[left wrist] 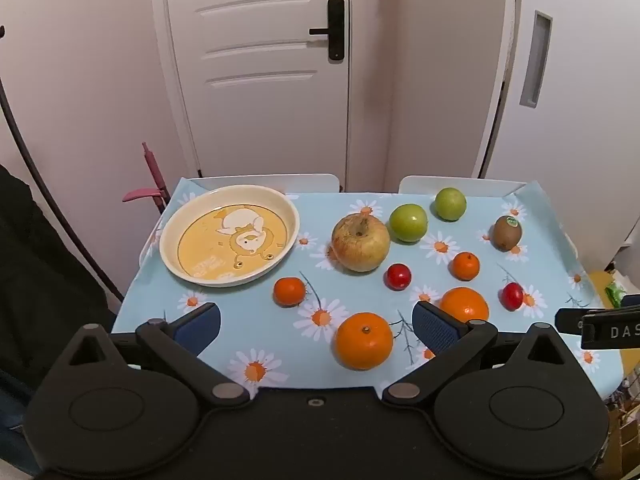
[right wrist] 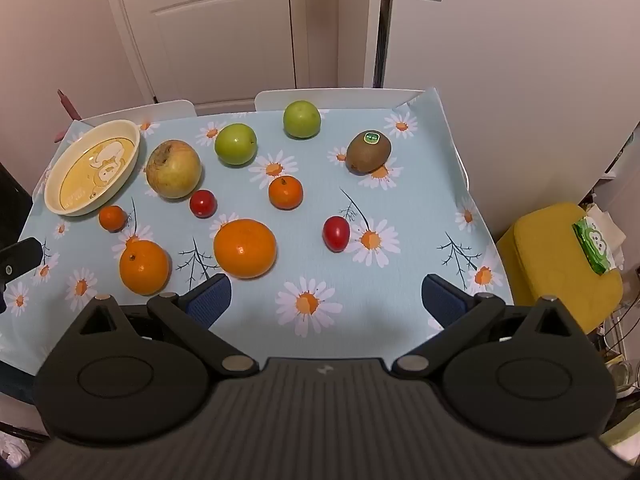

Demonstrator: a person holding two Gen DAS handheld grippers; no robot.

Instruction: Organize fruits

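In the left wrist view, the left gripper (left wrist: 316,322) is hovering with jaws spread wide and empty over the daisy tablecloth (left wrist: 248,312), fruit lying loose beside the empty plate (left wrist: 176,256), while "DAS" is showing on the right gripper (left wrist: 596,322) at the edge. In the right wrist view, that gripper (right wrist: 326,300) is hanging equally wide and empty, the kiwi (right wrist: 368,152) wearing a green sticker too small to read.

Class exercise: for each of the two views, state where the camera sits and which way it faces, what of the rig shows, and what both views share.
Left wrist: on the left gripper, angled down over the table's left half toward the plate; open jaws and the right gripper's tip show.
Right wrist: on the right gripper, angled down over the right half; open jaws show.
Shared: plate, big apple, kiwi.
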